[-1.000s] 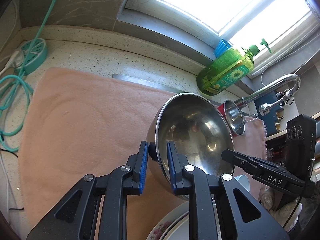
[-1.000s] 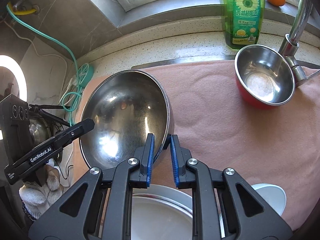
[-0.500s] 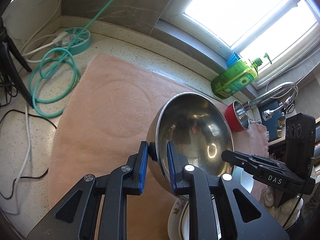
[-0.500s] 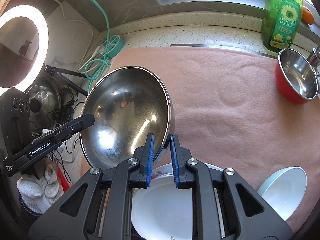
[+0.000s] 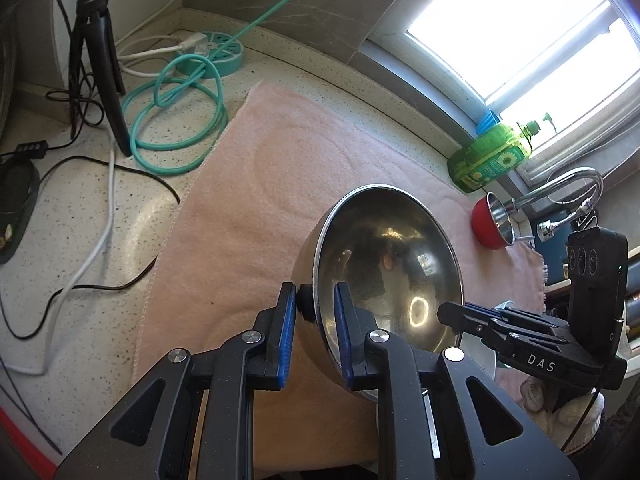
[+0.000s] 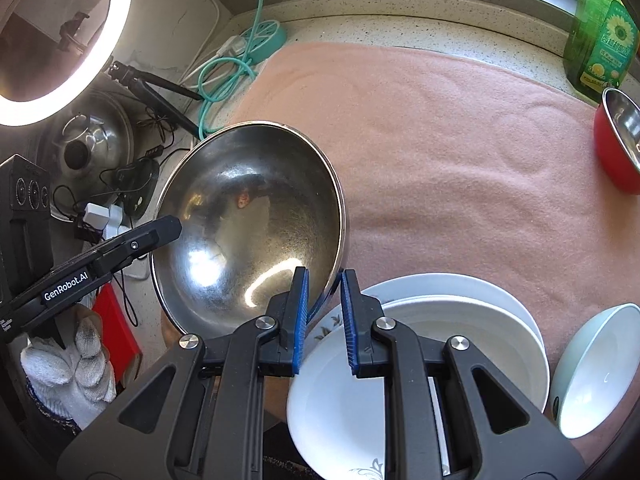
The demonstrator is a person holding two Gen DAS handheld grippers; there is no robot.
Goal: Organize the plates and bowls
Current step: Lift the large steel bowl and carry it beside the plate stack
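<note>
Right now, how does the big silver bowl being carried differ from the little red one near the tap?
The big steel bowl is bare metal outside; the small red bowl is red outside. The big bowl is pinched at opposite rims by the left gripper and right gripper; the small one lies on the pink cloth. Both are shiny metal inside.

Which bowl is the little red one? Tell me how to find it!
Find the big pink towel spread over the counter, then go to its far end by the green soap bottle. The little bowl sits there, tipped: it alone is red outside, shiny metal inside.
</note>
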